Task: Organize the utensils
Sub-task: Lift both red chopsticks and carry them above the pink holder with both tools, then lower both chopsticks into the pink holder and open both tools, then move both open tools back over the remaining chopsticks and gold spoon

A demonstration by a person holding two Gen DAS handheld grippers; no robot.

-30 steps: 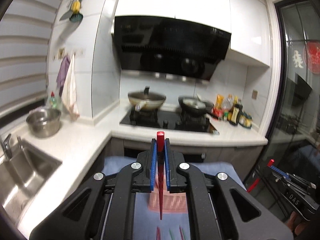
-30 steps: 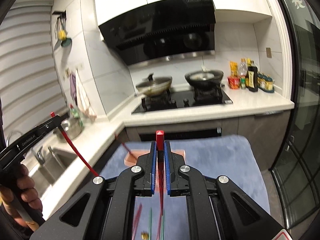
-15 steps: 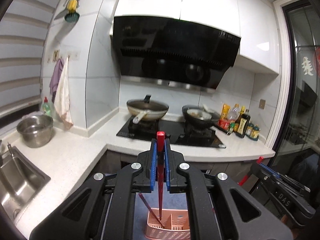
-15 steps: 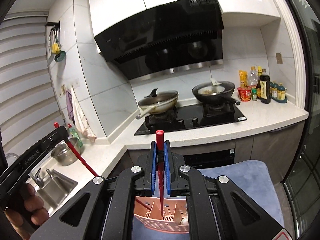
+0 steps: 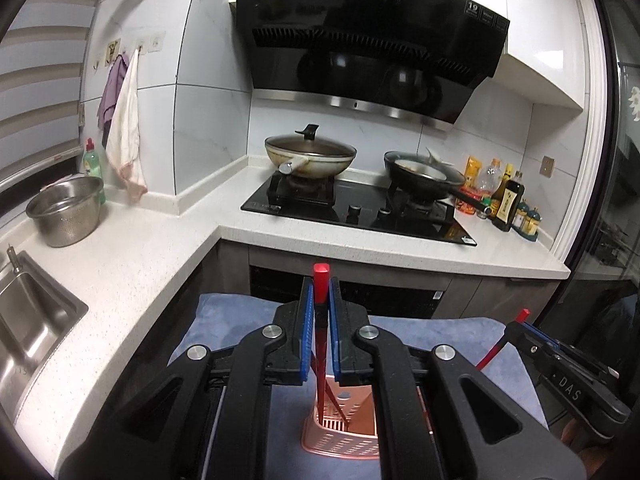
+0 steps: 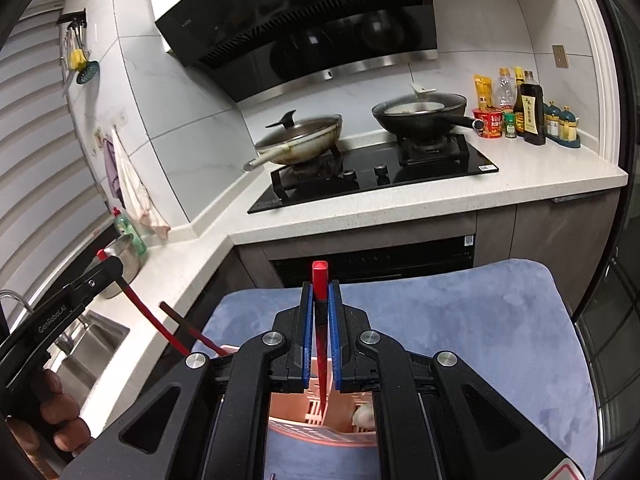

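Both grippers are clamped on a red chopstick each. The left gripper (image 5: pixel 319 312) holds its chopstick (image 5: pixel 320 344) tip-down, with the tip already inside the pink basket (image 5: pixel 340 436) at 6 o'clock in its view. The right gripper (image 6: pixel 320 316) has its chopstick (image 6: pixel 321 340) pointing into the same basket (image 6: pixel 288 412), tip about at the rim.

Progress-wise I'd say it's partway: one darker chopstick (image 6: pixel 192 330) already leans in the basket at about 9 o'clock in the right view, and these two just need letting go.

Count: three chopsticks visible, one basket, two grippers. Something pale sits inside the basket too, can't tell what. The basket stands on a blue mat (image 6: pixel 460 320).
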